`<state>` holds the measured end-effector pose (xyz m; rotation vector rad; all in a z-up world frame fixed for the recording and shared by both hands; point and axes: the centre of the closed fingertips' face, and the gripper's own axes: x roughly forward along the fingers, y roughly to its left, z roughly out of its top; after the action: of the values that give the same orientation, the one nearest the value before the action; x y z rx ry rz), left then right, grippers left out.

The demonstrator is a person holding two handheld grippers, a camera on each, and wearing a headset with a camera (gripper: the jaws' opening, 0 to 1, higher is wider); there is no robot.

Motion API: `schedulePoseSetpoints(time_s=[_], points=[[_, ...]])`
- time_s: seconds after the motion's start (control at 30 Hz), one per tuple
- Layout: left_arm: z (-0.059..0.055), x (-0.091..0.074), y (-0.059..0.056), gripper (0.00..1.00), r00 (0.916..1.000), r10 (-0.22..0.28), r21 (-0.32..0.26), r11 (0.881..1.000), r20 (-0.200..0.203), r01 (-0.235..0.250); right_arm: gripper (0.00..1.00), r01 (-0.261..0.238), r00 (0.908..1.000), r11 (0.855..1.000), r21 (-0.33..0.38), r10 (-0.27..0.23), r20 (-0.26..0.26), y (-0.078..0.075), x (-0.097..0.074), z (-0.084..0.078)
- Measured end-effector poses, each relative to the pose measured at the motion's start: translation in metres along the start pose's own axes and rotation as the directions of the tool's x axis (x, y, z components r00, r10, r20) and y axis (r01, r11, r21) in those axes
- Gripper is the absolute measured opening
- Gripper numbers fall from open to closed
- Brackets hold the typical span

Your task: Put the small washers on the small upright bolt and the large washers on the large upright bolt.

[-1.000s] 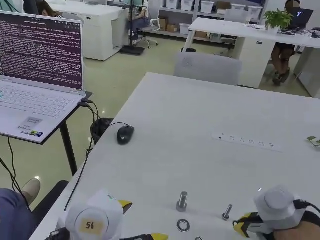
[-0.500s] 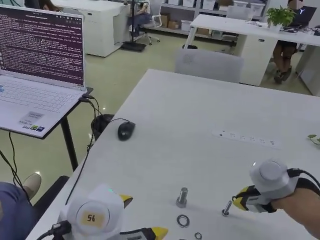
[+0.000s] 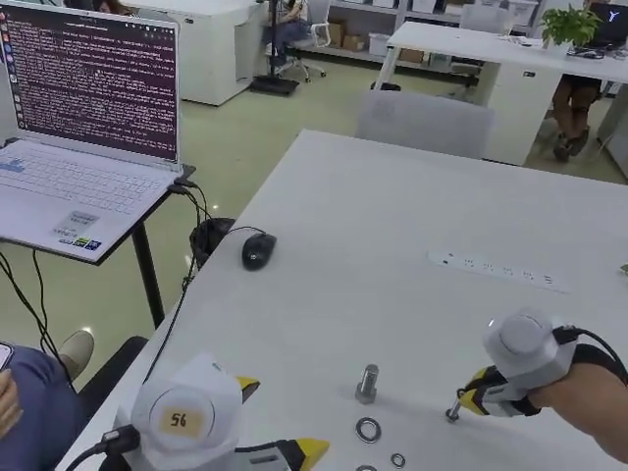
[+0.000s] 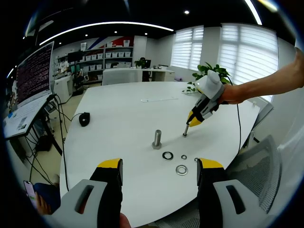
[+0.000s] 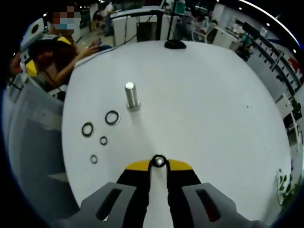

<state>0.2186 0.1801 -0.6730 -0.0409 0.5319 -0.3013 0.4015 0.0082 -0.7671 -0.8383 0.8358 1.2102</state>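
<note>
2 upright bolts: large bolt, small bolt. 2 large washers, 2 small washers flat on table nearby. Right gripper moved in, now pinching small bolt. Left gripper wide, empty.

A white bench stands on a pale green floor. A grey chair sits at its far edge. Blinds cover the windows, and ceiling light strips glow.
</note>
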Motion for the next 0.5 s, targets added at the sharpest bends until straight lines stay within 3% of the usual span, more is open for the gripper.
schedulePoseSetpoints(time_s=[0.5], points=[[-0.001,0.0,0.0,0.63,1.0,0.0,-0.001,1.0,-0.007,0.0,0.13,-0.022,0.997,1.0,-0.019,0.021,-0.075,0.001,0.025,-0.014]])
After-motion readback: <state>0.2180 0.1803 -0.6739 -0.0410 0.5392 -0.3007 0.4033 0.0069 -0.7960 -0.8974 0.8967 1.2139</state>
